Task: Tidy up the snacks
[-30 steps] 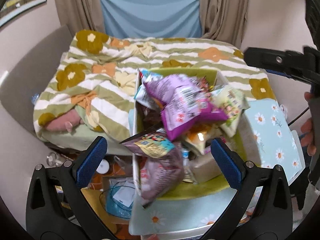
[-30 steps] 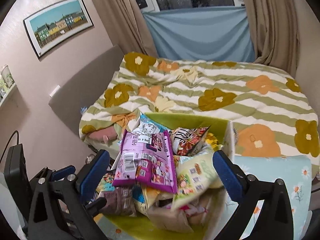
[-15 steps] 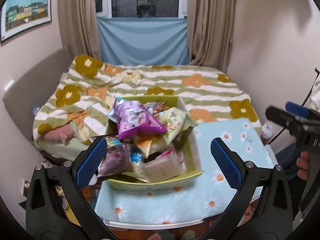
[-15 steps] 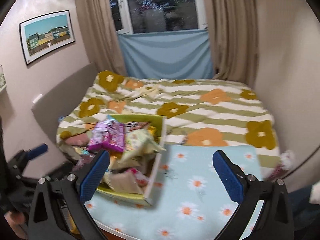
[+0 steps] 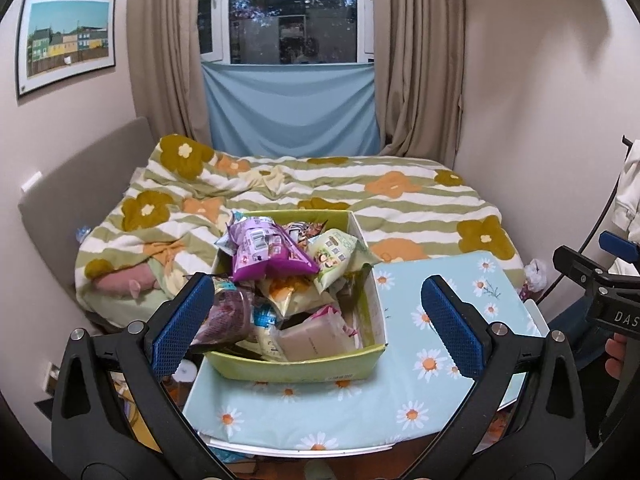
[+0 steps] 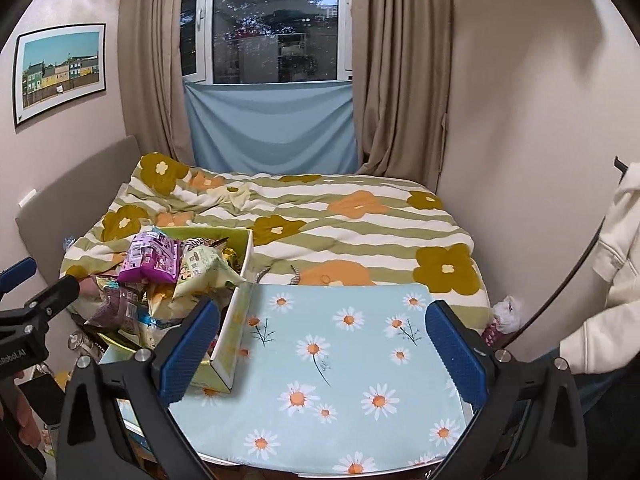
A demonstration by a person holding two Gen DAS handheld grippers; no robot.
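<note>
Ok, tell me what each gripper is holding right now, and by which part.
Nothing is held. The left gripper and the right gripper are both open and empty; the snack packets sit in the green box on the daisy cloth.

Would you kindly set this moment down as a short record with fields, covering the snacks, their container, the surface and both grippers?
container: yellow-green cardboard box, open-topped, on the table's left part
contents: heaped snack packets, a purple foil packet on top, a pale green packet beside it
surface: table with a light-blue daisy-print cloth, right part bare
background: bed with a green-striped flowered blanket
left gripper: jaws wide open, holding nothing, aimed at the box
right gripper: jaws wide open, holding nothing, over the bare cloth
</note>
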